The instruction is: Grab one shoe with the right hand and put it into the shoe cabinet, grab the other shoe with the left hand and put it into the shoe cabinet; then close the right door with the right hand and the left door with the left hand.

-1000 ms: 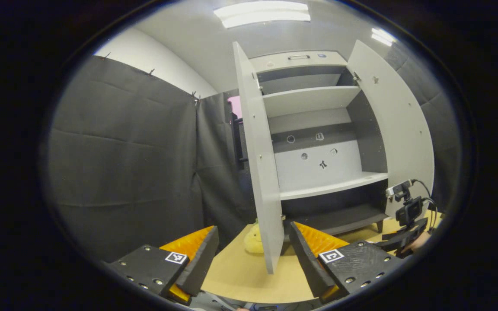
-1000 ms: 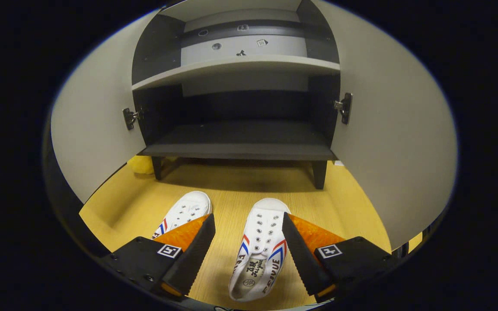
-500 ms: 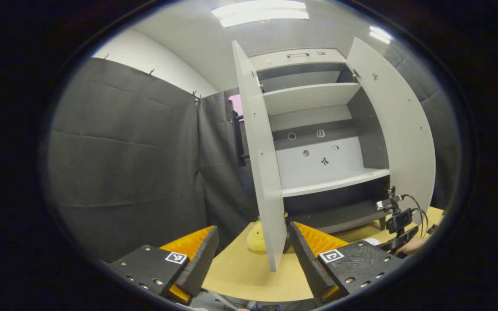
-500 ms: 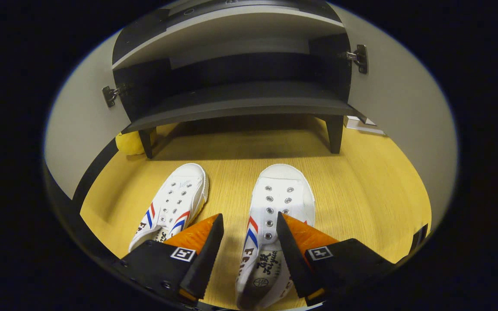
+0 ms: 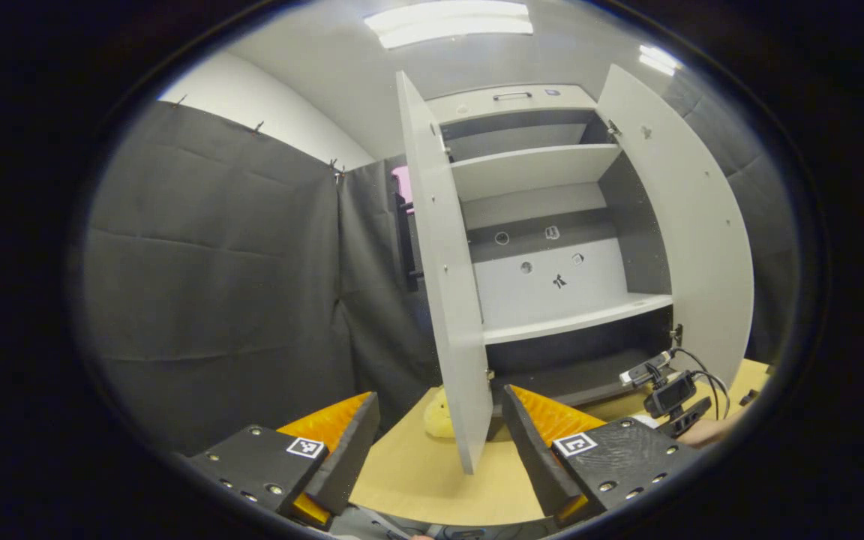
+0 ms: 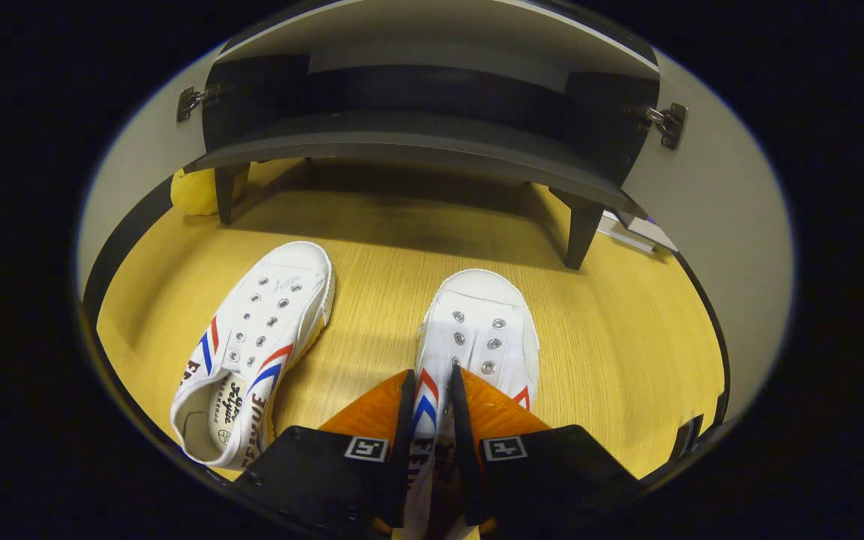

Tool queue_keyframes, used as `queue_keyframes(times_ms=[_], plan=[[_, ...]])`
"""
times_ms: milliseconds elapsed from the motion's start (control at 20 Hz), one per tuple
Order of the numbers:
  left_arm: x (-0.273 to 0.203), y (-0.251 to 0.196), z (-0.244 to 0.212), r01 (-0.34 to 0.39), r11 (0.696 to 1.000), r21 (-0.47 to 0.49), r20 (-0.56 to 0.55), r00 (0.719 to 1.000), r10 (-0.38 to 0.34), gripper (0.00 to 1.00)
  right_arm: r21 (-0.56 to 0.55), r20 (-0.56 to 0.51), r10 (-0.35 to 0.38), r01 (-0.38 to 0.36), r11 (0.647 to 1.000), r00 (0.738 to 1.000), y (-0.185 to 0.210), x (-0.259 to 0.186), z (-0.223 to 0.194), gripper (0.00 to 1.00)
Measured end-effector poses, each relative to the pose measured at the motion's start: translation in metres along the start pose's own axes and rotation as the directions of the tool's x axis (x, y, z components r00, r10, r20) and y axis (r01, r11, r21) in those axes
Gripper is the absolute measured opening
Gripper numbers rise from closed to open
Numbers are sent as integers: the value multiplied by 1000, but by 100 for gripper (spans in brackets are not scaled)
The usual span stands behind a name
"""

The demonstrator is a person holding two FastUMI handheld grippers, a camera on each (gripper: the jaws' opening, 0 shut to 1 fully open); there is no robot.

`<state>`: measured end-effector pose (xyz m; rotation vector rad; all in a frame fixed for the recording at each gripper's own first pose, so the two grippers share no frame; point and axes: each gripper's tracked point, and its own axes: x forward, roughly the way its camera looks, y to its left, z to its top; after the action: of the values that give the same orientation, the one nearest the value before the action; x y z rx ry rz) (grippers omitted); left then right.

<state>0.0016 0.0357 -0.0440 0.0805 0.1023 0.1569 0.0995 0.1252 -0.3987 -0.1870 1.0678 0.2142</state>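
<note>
White canvas right shoe (image 6: pixel 481 334) at six o'clock pinched by right gripper (image 6: pixel 429 390), left gripper (image 5: pixel 436 424) gaping empty, other shoe (image 6: pixel 256 352) at nine o'clock on floor (image 6: pixel 627 352), shoe cabinet (image 5: pixel 552 225) doors open: everything left.

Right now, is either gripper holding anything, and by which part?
The right gripper is shut on the right shoe, pinching its left side wall by the opening. The left gripper is open and holds nothing.
</note>
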Motion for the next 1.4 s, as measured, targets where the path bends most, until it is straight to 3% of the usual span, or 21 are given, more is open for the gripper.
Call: queue_keyframes(times_ms=[100, 150, 350, 450, 500, 800, 1400], plan=[[0, -1, 1, 5, 1000, 4, 2, 1000, -5, 94, 56, 2, 27, -27, 998, 1000, 1, -1, 2, 14], [0, -2, 1, 7, 1000, 5, 3, 1000, -7, 94, 73, -2, 39, -39, 997, 999, -1, -12, 7, 2], [-1, -4, 3, 22, 1000, 11, 11, 1000, -22, 94, 168, 66, 56, -67, 983, 996, -7, -13, 14, 2], [-1, -7, 5, 33, 999, 9, 18, 999, -33, 94, 186, 77, 67, -80, 979, 995, -13, -20, 20, 0], [-2, -8, 6, 39, 999, 8, 21, 999, -39, 100, 189, 84, 69, -84, 978, 994, -17, -26, 23, 1], [4, -21, 11, 80, 997, 4, 41, 996, -80, 100, 196, 177, 76, -110, 974, 981, -28, -65, 58, 2], [27, -49, 24, 170, 984, -46, 97, 982, -165, 100, 178, 410, 75, -160, 971, 909, -52, -178, 177, 1]])
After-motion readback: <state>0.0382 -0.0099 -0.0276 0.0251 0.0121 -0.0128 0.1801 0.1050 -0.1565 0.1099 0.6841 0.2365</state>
